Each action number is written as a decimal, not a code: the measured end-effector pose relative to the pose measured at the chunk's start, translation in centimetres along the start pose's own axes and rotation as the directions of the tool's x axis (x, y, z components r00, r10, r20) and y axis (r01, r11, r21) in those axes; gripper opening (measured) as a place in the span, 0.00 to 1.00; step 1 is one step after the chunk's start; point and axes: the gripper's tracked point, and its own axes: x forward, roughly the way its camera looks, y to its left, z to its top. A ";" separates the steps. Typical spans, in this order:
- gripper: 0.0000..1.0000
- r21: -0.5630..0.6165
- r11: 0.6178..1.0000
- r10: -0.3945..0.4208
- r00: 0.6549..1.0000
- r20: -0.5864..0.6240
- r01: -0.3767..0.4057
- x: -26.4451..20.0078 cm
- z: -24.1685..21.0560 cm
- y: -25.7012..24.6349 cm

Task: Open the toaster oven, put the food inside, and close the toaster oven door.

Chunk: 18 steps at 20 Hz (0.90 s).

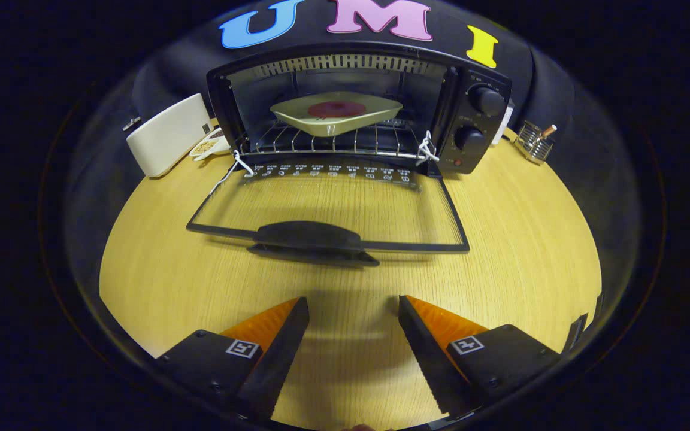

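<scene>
On the far side of the desk (159, 281) stands the toaster oven (360, 108), its glass door (327, 209) dropped flat toward me, which leaves the whole cavity open. The food (337, 109), a dark red round piece, lies in a pale shallow dish (336, 117) that rests on the wire rack (327, 140) inside; the rack gives it a level seat well behind the door's hinge line, so I judge the door can swing up without catching it. The door's dark handle (309, 234) is at its near edge, the part closest to me, just ahead of my tongs (354, 308). My tongs are spread wide with nothing between the fingers, hovering over bare desk, lined up roughly with that handle. I read this as the loading done and the closing step at hand: the handle is the natural thing to lift from beneath. To the left of the oven sits a white box (168, 134) with a small bowl (208, 145) beside it; to the far right is a wire holder (535, 142), both well apart from the door's path.
</scene>
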 end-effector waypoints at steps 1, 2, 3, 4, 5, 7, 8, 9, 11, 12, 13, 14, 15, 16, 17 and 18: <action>0.99 -0.005 1.000 0.005 1.000 0.008 -0.005 0.5 0.5 0.5; 0.99 -0.005 1.000 0.015 1.000 0.005 -0.015 0.9 0.9 1.0; 0.98 -0.007 1.000 0.020 1.000 0.006 -0.020 1.1 1.3 1.4; 0.98 -0.015 1.000 0.006 1.000 0.007 -0.006 1.4 1.7 1.4; 0.99 -0.014 1.000 -0.003 1.000 0.013 0.003 1.6 2.5 1.2; 1.00 -0.033 0.999 -0.008 1.000 -0.004 0.008 1.7 2.3 1.3; 1.00 -0.047 0.999 -0.007 1.000 0.013 0.007 1.5 2.8 1.4; 1.00 -0.061 0.998 -0.006 1.000 0.024 0.007 1.1 2.9 1.4; 1.00 -0.075 0.997 0.001 0.998 0.066 0.004 -0.2 3.8 1.5; 1.00 -0.083 0.997 0.006 0.996 0.086 0.001 -0.8 4.4 1.5; 1.00 -0.089 0.996 0.010 0.994 0.104 -0.001 -1.3 5.0 1.6; 1.00 -0.092 0.996 0.015 0.992 0.122 -0.004 -2.0 5.7 1.6; 1.00 -0.087 0.996 0.021 0.990 0.141 -0.009 -2.7 6.5 1.7; 1.00 -0.080 0.997 0.026 0.986 0.167 -0.013 -3.5 7.7 1.7; 1.00 -0.072 0.997 0.029 0.980 0.199 -0.015 -4.4 9.1 1.5; 1.00 -0.059 0.998 0.032 0.972 0.234 -0.019 -4.9 11.0 1.3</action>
